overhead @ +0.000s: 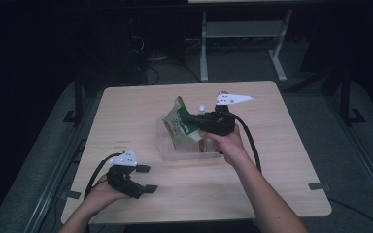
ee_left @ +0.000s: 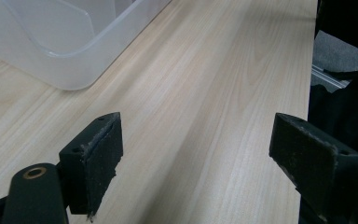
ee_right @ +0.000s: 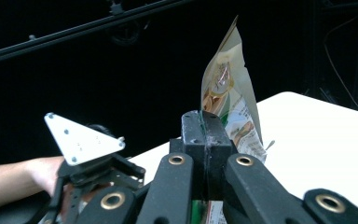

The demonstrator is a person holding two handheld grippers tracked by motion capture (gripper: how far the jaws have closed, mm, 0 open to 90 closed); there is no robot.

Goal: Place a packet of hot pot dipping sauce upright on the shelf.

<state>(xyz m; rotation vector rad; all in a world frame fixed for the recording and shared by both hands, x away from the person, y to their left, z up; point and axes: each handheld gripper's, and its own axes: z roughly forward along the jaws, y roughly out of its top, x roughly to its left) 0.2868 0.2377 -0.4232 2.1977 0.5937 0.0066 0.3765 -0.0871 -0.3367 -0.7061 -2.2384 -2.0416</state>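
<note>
Snack pouch (ee_right: pixel 228 100) clamped between right tool (ee_right: pixel 206 135) jaws

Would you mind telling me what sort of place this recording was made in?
Probably a lab or recording workroom, kept dark: a lone light-wood table stands on grey floor, cables trail on the floor behind it, and a white metal frame stands at the back.

Dim room, pale wooden table (overhead: pixel 281 145), grey floor (overhead: pixel 243 65), white frame legs (overhead: pixel 204 48)

clear bin (ee_left: pixel 65 56): cut off top-left | snack bag (ee_right: pixel 228 98): bottom hidden behind fingers (ee_right: pixel 193 135)
</note>
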